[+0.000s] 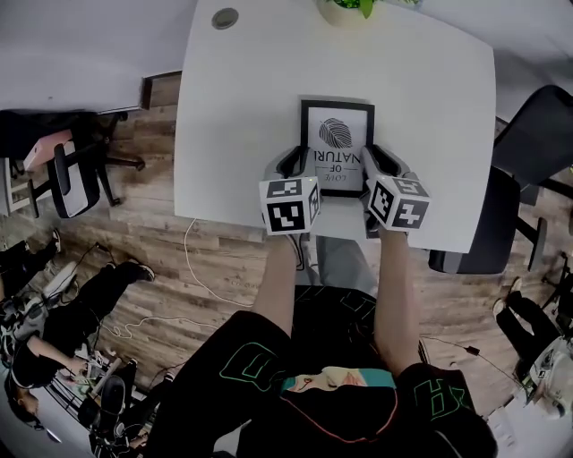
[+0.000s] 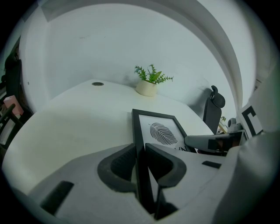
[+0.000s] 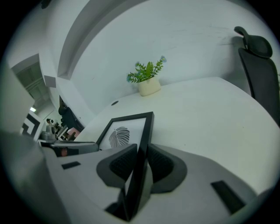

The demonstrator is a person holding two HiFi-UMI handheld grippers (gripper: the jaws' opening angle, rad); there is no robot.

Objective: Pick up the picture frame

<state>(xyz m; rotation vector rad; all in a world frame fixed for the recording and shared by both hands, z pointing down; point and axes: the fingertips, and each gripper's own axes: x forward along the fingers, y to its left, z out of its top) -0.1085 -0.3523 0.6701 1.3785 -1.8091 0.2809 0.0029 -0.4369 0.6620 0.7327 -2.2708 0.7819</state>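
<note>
While clamped, picture frame [image 1: 337,134] touches table [image 1: 233,116].

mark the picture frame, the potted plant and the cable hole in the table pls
picture frame [image 1: 337,133], head view, on the leaf print in its middle.
potted plant [image 2: 147,89], left gripper view, on its pale pot.
cable hole [image 1: 225,18], head view, on its round grey cap.

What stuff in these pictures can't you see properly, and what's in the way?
1. Head view: the near edge of the picture frame is hidden behind the left gripper and right gripper, so whether it is off the table is unclear.
2. Head view: the potted plant is cut off by the top edge.
3. Right gripper view: the frame's lettering is hidden behind the grippers.
</note>
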